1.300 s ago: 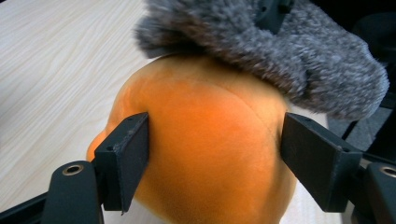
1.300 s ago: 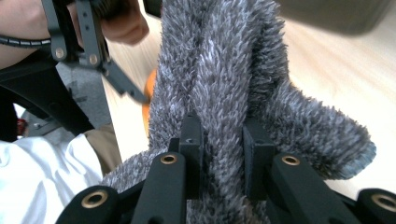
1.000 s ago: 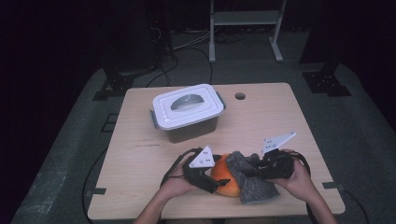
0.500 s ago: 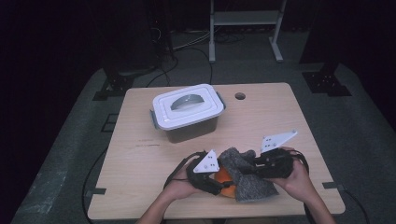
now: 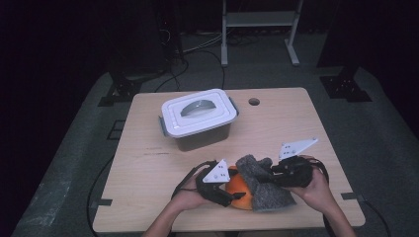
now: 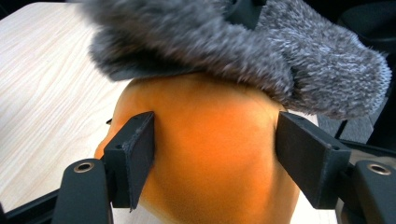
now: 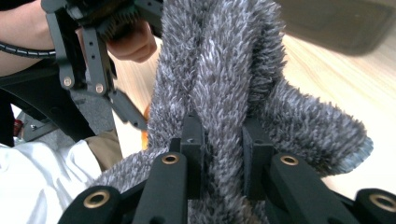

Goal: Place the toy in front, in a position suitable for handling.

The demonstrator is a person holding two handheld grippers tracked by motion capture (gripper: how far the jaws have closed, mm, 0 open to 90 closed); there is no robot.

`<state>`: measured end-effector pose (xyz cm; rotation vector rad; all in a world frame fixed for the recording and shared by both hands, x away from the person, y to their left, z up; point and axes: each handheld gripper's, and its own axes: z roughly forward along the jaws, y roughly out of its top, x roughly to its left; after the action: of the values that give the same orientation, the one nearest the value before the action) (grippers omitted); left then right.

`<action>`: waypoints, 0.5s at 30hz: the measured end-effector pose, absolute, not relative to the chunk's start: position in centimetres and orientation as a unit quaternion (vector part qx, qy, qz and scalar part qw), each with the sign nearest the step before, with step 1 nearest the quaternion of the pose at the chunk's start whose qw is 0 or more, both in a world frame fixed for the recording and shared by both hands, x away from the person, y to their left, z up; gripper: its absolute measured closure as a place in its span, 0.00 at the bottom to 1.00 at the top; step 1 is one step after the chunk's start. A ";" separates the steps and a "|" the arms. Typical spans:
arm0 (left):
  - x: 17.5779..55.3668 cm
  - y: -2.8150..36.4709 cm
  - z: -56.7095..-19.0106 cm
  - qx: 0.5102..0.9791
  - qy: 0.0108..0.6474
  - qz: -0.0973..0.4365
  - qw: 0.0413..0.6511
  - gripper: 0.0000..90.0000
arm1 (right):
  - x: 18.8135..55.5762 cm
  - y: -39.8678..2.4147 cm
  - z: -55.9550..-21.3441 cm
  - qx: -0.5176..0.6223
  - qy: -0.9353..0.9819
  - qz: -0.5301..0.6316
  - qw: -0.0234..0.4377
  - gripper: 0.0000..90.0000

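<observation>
An orange soft rounded thing (image 5: 238, 189) lies near the table's front edge, half covered by a grey fuzzy cloth (image 5: 262, 183). My left gripper (image 5: 231, 193) comes at it from the left. Its jaws have just been closing, and both pads (image 6: 135, 151) now press the orange thing's (image 6: 215, 140) sides. The grey cloth (image 6: 224, 42) drapes over its top. From the right, my right gripper (image 5: 271, 178) is shut on a fold of the cloth (image 7: 224, 70), which is pinched between its jaws (image 7: 223, 140).
A clear box with a white handled lid (image 5: 197, 117) stands at the back left of the wooden table (image 5: 296, 128). A round hole (image 5: 254, 101) is near the far edge. A white metal frame (image 5: 259, 19) stands on the floor beyond.
The grey cloth has bunched up higher over the orange thing, and the left jaws have closed onto that thing. Both hands have hardly shifted.
</observation>
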<state>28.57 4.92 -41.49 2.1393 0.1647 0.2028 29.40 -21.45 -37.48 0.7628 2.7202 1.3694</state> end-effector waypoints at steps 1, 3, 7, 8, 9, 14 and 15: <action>28.6 5.0 -41.5 0.876 0.067 0.083 0.471 0.32 | 29.4 -21.1 -37.4 0.241 0.869 0.433 0.004 0.82; 28.7 5.1 -41.3 0.878 0.067 0.082 0.467 0.30 | 29.5 -20.6 -37.9 0.239 0.876 0.420 0.002 0.82; 28.9 5.0 -40.9 0.873 0.077 0.086 0.474 0.21 | 29.4 -20.3 -38.8 0.230 0.878 0.418 -0.022 0.81; 28.9 4.7 -41.0 0.875 0.079 0.085 0.470 0.18 | 29.3 -20.1 -38.8 0.225 0.879 0.419 -0.028 0.81; 28.9 4.6 -41.2 0.878 0.077 0.086 0.465 0.17 | 29.2 -19.8 -38.9 0.219 0.881 0.419 -0.029 0.81; 29.1 5.0 -41.7 0.879 0.078 0.085 0.463 0.25 | 29.2 -20.3 -38.7 0.220 0.886 0.408 -0.021 0.81; 29.1 5.1 -41.8 0.880 0.075 0.085 0.462 0.26 | 29.3 -20.8 -38.8 0.224 0.886 0.405 -0.022 0.81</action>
<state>29.12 5.14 -41.76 2.1643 0.1847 0.2088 29.28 -20.84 -38.82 0.7141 2.8245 1.2890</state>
